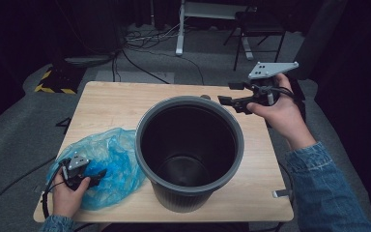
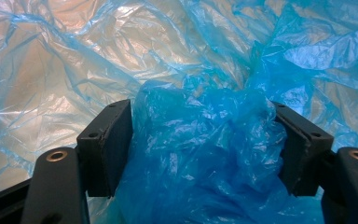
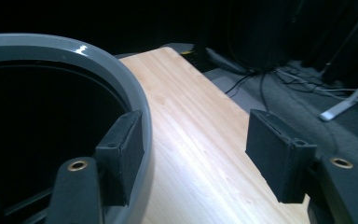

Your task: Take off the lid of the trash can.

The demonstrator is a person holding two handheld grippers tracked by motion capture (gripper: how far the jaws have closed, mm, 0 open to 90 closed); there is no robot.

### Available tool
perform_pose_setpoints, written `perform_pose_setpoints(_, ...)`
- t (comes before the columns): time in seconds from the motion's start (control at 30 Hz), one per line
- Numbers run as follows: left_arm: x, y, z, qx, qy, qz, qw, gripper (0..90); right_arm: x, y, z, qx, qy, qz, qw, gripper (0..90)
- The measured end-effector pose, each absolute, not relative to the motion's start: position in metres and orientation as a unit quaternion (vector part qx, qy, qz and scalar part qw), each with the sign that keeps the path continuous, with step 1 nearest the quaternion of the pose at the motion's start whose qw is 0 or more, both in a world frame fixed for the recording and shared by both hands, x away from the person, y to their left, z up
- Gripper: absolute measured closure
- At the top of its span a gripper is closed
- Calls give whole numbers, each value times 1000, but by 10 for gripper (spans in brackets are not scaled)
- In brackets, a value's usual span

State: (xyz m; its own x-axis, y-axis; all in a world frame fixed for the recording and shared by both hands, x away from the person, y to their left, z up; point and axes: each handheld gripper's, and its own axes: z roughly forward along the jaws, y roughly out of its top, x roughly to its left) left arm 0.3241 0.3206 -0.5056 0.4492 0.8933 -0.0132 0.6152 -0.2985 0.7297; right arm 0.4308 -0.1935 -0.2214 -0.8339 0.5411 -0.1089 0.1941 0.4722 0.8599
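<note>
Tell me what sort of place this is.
Probably a lab or recording studio, not a home: a small wooden table stands on grey carpet, with loose cables on the floor, black drapes behind, and hazard tape on a platform edge.

Dim room – lit tabletop, glare on bag (image 2: 121,42).

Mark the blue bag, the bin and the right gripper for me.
blue plastic bag (image 2: 205,140), left gripper view, on the bunched fold between the jaws.
grey bin (image 1: 191,101), high view, on its far rim.
right gripper (image 1: 229,94), high view, between its open fingertips, above the table's far right.
</note>
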Motion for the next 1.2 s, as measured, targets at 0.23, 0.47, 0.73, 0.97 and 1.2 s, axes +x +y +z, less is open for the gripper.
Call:
perform_pose_setpoints(0.23, 324, 321, -506, 779, 484, 204, 342, 287, 436, -176, -223, 207, 850, 458, 157, 407)
perform_pose_setpoints(0.47, 324, 321, -506, 779, 484, 203, 343, 287, 447, -157, -231, 212, 870, 428, 124, 473)
perform_pose_setpoints(0.73, 324, 321, -506, 779, 484, 203, 343, 286, 453, -141, -238, 208, 887, 401, 97, 638)
perform_pose_setpoints(0.97, 324, 321, -506, 779, 484, 203, 343, 286, 450, -136, -235, 199, 895, 386, 100, 745)
perform_pose_setpoints(1.2, 324, 321, -506, 779, 484, 203, 343, 285, 450, -139, -230, 219, 896, 378, 75, 764)
